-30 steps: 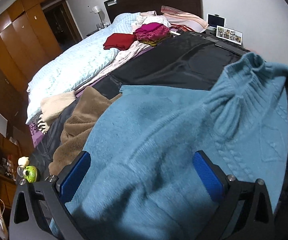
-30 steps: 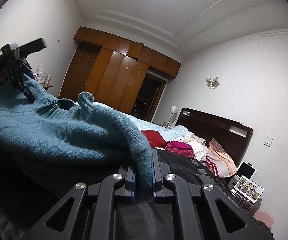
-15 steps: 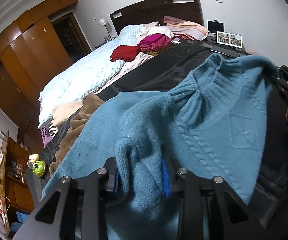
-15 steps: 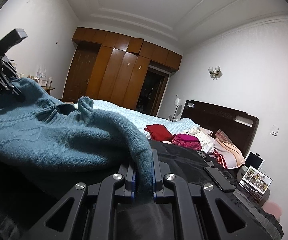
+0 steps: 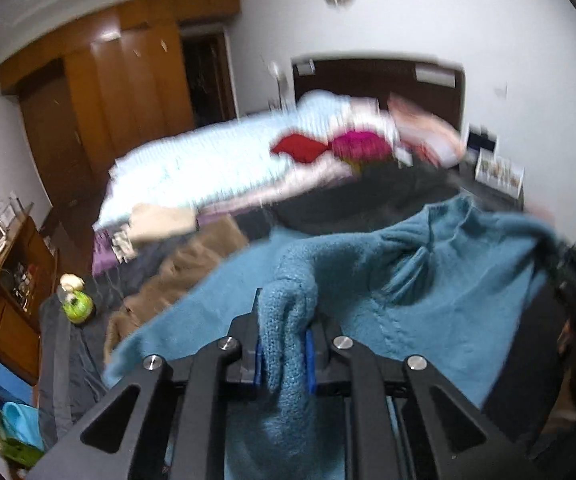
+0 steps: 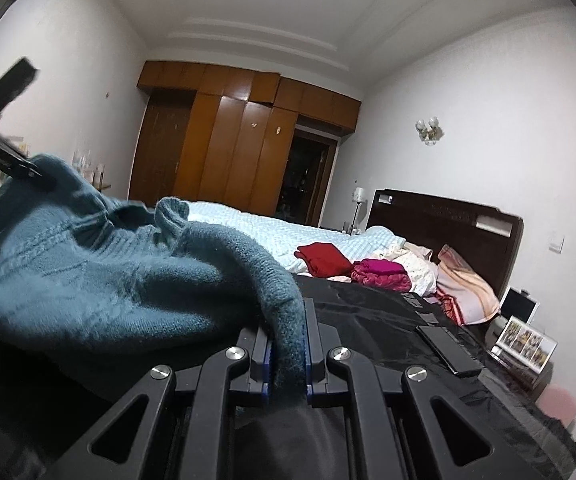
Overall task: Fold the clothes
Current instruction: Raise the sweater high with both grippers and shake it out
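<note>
Left gripper (image 5: pixel 282 354) closed down on a bunched edge of the teal knit sweater (image 5: pixel 448 280), blue pads pressed against the wool with only the fabric's thickness between them. Right gripper (image 6: pixel 287 354) likewise clamped tight on another edge of the same sweater (image 6: pixel 88 272), a thick ridge of knit pinched between its pads. Sweater lifted and stretched between the two tools, sagging in folds above the black sheet (image 6: pixel 368 320) spread over the near side of the bed. Ribbed collar (image 6: pixel 172 210) standing up at the top of the sweater. Left-wrist view smeared by motion blur, so fine detail lost there. Beyond the sweater toward the dark headboard (image 6: pixel 448 216): a folded red garment (image 6: pixel 322 258) and a magenta one (image 6: pixel 382 272) side by side on the pale blue quilt (image 6: pixel 268 228). Left of the sweater, a brown fleece piece (image 5: pixel 176 276) heaped on the bed. Behind the bed, a wooden wardrobe (image 6: pixel 240 152). Right of the headboard, a photo frame (image 6: pixel 526 346) on a low stand.
</note>
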Demonstrator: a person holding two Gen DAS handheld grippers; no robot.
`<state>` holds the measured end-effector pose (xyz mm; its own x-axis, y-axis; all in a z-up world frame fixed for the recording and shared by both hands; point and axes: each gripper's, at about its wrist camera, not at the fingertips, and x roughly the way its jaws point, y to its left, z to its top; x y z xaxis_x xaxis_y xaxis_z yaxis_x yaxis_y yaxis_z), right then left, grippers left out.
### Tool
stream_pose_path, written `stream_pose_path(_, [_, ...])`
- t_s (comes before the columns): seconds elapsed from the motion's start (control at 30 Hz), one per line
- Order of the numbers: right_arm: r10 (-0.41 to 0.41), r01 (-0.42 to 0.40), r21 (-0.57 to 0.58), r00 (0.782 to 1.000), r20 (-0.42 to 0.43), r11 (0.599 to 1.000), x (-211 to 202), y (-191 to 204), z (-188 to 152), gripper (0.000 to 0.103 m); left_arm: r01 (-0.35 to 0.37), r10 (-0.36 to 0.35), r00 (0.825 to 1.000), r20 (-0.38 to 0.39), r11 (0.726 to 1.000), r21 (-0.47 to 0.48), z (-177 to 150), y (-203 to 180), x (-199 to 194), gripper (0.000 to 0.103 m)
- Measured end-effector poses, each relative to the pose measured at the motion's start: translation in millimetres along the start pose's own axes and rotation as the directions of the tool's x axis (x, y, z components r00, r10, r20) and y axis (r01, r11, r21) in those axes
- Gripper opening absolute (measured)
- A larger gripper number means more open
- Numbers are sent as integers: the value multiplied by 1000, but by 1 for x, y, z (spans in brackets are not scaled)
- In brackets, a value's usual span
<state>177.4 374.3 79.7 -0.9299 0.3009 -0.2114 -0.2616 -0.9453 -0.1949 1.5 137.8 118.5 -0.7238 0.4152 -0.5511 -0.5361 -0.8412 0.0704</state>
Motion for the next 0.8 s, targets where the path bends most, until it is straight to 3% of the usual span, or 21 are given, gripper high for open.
stream_pose_path(0.13, [-34,31,37,997,76,999,-2,-11,24,10,-16,21,984,179,999,-29,17,-8,-51,17])
stream_pose_path(0.3, [-95,71,122,973,210,990,-12,-41,73,10,15,8,937,350,998,-65,41,-13,-99,17])
stream_pose_path(0.4, [-136,82,192,949,286,978,-26,-64,102,10,41,1,898,440,995,-86,55,-15,-125,17])
stream_pose_path(0.7, [-252,157,239,860,445,958,-74,-95,160,10,130,-24,838,545,979,-157,69,-12,-161,17])
stream_pose_path(0.8, [-283,175,251,816,504,952,-95,-100,173,10,122,-21,810,586,984,-132,75,-20,-183,17])
